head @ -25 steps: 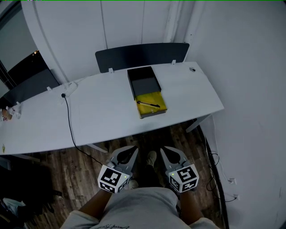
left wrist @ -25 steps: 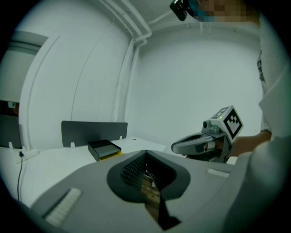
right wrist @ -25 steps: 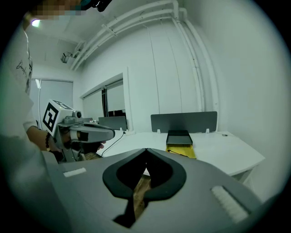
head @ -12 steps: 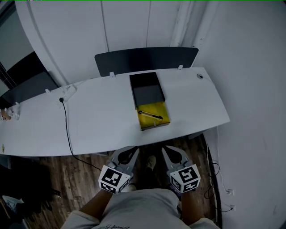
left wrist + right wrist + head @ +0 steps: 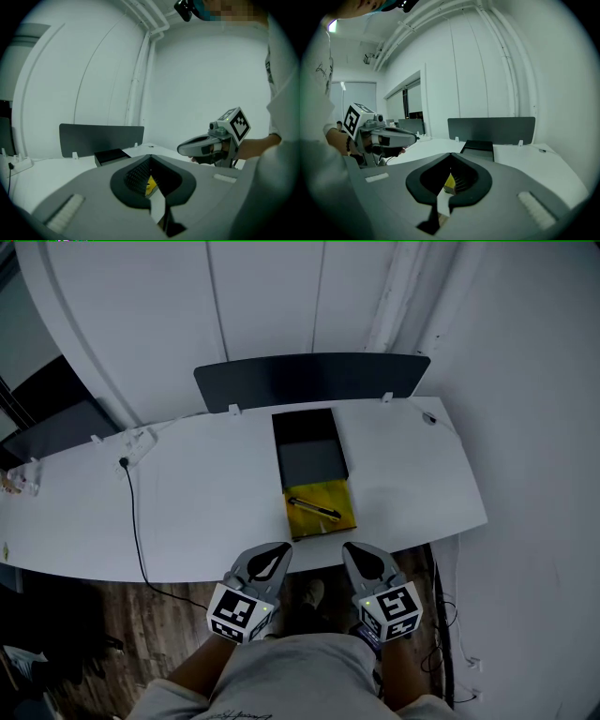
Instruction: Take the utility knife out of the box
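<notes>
A box with a yellow lining lies open near the front edge of the white desk. The dark utility knife lies slantwise in it. The black half of the box sits just behind it. Both grippers hang low in front of the desk edge, short of the box and empty. My left gripper is shut, its tips meeting, with the yellow lining showing through the gap behind them. My right gripper is shut too, pointing at the box.
A dark partition panel stands along the desk's back edge. A black cable runs from a white adapter over the front edge on the left. A small object lies at the right. A white wall closes in on the right.
The desk and box have come nearer in the head view as both grippers moved forward to the desk's front edge. Both jaws stay shut.
</notes>
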`<act>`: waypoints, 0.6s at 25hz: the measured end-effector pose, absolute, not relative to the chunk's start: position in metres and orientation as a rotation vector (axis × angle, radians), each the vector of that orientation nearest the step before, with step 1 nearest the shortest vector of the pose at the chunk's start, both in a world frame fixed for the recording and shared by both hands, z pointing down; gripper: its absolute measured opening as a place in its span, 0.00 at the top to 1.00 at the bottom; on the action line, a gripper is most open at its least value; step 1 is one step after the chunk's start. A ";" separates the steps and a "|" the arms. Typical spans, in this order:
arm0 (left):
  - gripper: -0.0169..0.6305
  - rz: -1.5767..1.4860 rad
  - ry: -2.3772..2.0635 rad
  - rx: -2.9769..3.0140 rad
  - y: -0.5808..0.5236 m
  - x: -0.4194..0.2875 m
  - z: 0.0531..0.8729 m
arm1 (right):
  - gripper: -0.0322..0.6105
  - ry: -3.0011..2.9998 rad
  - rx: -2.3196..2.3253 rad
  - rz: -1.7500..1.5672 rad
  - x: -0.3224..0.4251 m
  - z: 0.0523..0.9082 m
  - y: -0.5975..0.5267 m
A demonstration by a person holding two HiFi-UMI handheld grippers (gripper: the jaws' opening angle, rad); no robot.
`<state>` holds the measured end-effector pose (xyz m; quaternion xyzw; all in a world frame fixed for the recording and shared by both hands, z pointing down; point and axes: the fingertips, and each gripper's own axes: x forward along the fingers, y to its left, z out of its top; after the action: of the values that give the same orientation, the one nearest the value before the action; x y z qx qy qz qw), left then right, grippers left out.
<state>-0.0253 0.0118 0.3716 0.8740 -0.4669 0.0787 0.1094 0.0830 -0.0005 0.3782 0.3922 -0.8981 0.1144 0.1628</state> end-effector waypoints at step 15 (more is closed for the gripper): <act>0.97 0.227 -1.509 2.503 -0.069 -0.009 0.361 | 0.93 -2.617 0.977 0.293 0.098 0.372 -0.090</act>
<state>-0.0088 -0.0693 0.3607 0.8490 -0.5121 0.0771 0.1049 0.0975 -0.0900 0.3715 0.3429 -0.9189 0.1030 0.1655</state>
